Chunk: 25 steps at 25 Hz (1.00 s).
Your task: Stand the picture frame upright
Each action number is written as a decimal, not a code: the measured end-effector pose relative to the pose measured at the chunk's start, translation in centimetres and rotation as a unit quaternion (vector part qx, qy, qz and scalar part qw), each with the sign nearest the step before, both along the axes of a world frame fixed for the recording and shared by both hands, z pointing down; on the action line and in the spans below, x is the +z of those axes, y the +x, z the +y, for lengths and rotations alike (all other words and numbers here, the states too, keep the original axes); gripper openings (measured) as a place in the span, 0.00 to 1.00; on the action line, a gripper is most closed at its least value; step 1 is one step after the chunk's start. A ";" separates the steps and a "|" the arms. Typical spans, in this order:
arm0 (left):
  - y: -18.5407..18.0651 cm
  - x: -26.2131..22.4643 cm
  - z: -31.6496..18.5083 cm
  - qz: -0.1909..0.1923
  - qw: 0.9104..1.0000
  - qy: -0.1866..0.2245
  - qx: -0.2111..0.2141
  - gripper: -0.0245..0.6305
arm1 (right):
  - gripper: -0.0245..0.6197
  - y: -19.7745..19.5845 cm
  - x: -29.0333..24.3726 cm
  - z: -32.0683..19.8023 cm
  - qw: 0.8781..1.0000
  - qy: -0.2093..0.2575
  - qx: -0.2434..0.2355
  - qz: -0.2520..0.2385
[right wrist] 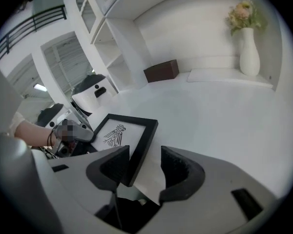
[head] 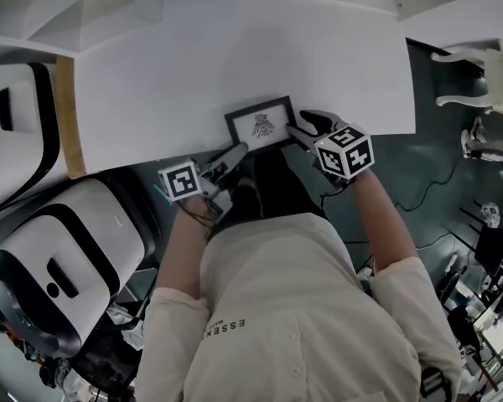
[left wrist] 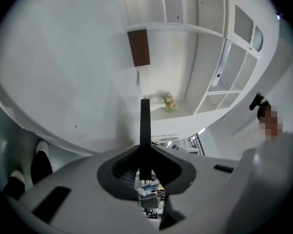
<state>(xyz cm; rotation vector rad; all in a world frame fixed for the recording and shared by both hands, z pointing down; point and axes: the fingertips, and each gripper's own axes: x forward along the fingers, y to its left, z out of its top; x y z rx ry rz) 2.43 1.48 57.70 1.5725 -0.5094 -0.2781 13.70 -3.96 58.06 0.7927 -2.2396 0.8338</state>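
The picture frame (head: 260, 125) is black with a bird drawing on white, and sits at the near edge of the white table (head: 193, 74). My left gripper (head: 237, 152) has its jaws closed on the frame's lower left corner. In the left gripper view the frame (left wrist: 145, 126) shows edge-on as a thin black bar pinched in that gripper (left wrist: 145, 161). My right gripper (head: 300, 128) is at the frame's right side. In the right gripper view its jaws (right wrist: 145, 167) stand wide apart, with the frame's near corner (right wrist: 136, 150) between them and a gap on the right.
Two white and black machines (head: 67, 249) stand left of the table. A brown box (right wrist: 162, 70) and a white vase of flowers (right wrist: 249, 52) sit at the table's far side. White shelving (left wrist: 219, 57) stands behind. The person's body is close against the table edge.
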 end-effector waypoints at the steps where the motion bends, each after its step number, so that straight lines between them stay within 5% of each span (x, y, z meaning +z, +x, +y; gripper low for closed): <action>1: 0.0 -0.4 -0.3 0.004 1.000 0.006 0.003 0.15 | 0.35 0.1 -0.4 -0.2 1.000 -0.007 -0.003 -0.016; 11: 0.4 -4.4 -3.5 -0.012 0.995 0.081 0.063 0.15 | 0.35 0.6 -4.7 -2.6 0.972 -0.115 -0.025 -0.202; 17: 0.4 -6.6 -5.6 -0.035 0.991 0.106 0.074 0.15 | 0.35 0.9 -7.4 -4.2 0.939 -0.150 -0.044 -0.306; 21: 0.6 -8.1 -6.9 -0.030 0.990 0.121 0.069 0.15 | 0.22 1.0 -7.9 -6.3 0.927 -0.160 -0.039 -0.338; 25: 0.6 -8.1 -8.1 -0.038 0.989 0.126 0.063 0.15 | 0.20 0.8 -8.0 -7.5 0.918 -0.170 -0.068 -0.352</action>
